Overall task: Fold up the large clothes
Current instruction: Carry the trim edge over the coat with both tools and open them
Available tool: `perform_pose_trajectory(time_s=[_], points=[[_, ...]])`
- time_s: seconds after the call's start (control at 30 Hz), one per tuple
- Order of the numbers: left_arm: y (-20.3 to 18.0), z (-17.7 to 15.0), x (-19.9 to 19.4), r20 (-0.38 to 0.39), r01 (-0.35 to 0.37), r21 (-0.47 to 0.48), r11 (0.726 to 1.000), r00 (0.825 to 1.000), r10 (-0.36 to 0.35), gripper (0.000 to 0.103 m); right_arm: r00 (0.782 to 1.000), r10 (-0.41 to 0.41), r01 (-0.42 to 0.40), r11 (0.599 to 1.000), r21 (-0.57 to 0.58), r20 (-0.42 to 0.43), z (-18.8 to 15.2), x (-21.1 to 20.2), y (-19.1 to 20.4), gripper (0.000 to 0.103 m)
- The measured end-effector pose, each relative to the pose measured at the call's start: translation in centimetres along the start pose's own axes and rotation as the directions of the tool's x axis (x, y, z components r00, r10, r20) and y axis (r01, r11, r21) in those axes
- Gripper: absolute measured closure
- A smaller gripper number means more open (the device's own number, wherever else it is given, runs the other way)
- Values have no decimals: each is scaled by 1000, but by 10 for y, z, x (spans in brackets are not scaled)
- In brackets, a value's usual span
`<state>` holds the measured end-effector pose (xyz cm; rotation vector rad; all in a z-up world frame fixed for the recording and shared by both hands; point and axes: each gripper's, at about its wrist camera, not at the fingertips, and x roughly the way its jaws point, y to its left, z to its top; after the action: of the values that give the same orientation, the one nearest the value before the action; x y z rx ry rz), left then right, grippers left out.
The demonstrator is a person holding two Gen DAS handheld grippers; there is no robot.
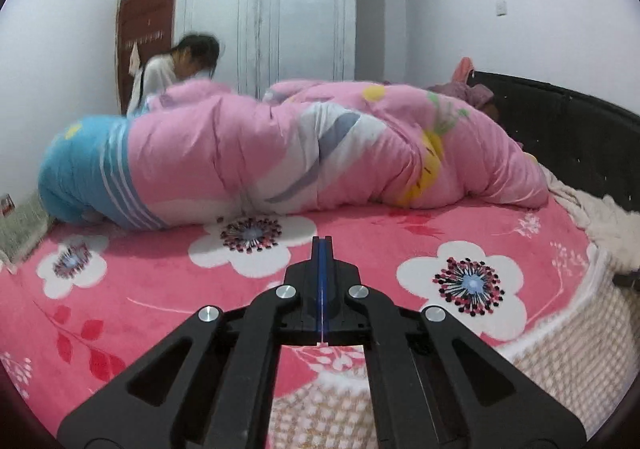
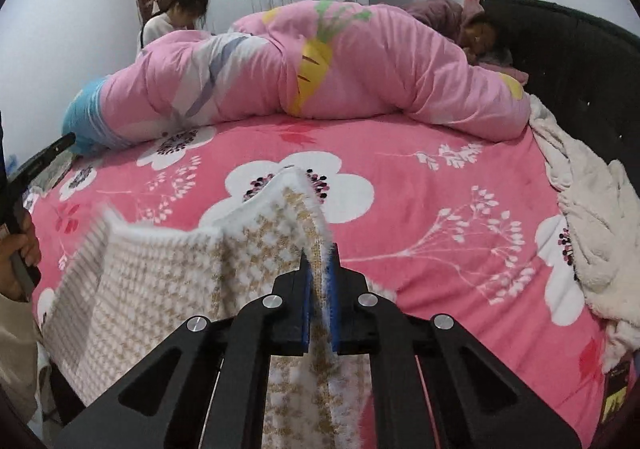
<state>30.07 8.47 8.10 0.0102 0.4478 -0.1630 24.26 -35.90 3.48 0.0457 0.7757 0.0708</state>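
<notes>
Bed (image 2: 440, 185) under tan-and-white blanket (image 2: 168, 281) (fuzzy, checked), lifted by right tool (image 2: 320, 253).

The checked blanket (image 2: 168, 281), fleecy white with a tan houndstooth pattern, hangs over the near edge of the bed; one corner is lifted, folded and tilted above the pink floral surface.

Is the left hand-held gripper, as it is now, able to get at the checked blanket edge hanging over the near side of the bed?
Probably yes. The left hand-held gripper is shut on nothing, over the pink flowered sheet, and the checked blanket lies just below it with nothing between. It must open first.
</notes>
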Motion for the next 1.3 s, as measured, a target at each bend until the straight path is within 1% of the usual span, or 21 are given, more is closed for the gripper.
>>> perform_pose_trajectory(time_s=[0.07,0.1,0.2,0.23,0.27,0.3,0.37,0.43,0.5,0.6,0.7,0.77,0.83,0.9,1.0,1.07,1.1,1.13,1.2,1.27,1.3], points=[[4,-13,26,-108,4,-16,1000,994,-6,103,999,-27,28,1000,5,-47,-9,22,-4,96],[6,-24,33,-155,30,-34,999,987,-35,103,997,-34,35,999,6,-63,-11,32,-3,96],[16,-49,31,-224,70,-90,994,971,-88,103,994,-35,38,999,28,-101,-24,47,-10,96],[22,-56,30,-247,92,-122,988,962,-120,101,994,-31,34,999,33,-107,-26,50,-12,96],[30,-64,29,-274,124,-169,978,947,-168,97,994,-28,32,999,34,-109,-27,53,-13,96],[36,-71,28,-293,147,-205,968,934,-204,84,994,-28,31,999,33,-109,-29,53,-13,96],[42,-82,28,-317,172,-240,955,916,-245,65,994,-28,32,999,34,-108,-30,53,-12,96],[42,-90,32,-354,186,-237,953,897,-264,60,994,-25,30,999,36,-110,-30,54,-13,96],[36,-98,43,-407,192,-224,955,873,-271,59,993,-20,25,999,39,-118,-31,56,-14,96],[25,-109,58,-459,158,-175,972,860,-222,60,991,-10,16,999,49,-132,-35,62,-16,96],[21,-110,55,-438,172,-169,971,869,-230,86,992,-6,14,998,60,-129,-37,62,-16,96],[18,-107,47,-415,164,-143,976,886,-209,94,993,-15,22,998,59,-118,-37,58,-14,96],[14,-103,36,-385,153,-113,982,904,-185,96,996,-31,35,999,38,-83,-33,47,-9,96],[12,-93,23,-350,145,-98,985,921,-170,97,999,-43,43,999,20,-13,-24,24,-3,96],[12,-57,-8,-229,149,-90,985,959,-166,97,996,-51,51,999,2,78,-5,-7,2,96],[9,-32,-22,-147,158,-74,985,975,-168,97,989,-77,78,997,-3,122,7,-17,1,96],[8,-26,-22,-132,152,-64,986,978,-159,97,988,-84,84,996,4,127,10,-17,-2,96],[6,-21,-17,-127,143,-60,988,980,-150,97,989,-81,79,997,22,121,12,-11,-7,96],[2,-24,3,-165,142,-67,988,975,-151,97,993,-95,93,995,33,74,10,13,-16,96],[-3,-45,39,-273,117,-50,992,954,-127,96,995,-81,83,996,45,-52,-2,54,-27,96],[-5,-59,55,-340,99,-44,994,934,-108,92,989,-63,71,996,60,-135,-12,76,-32,95]])
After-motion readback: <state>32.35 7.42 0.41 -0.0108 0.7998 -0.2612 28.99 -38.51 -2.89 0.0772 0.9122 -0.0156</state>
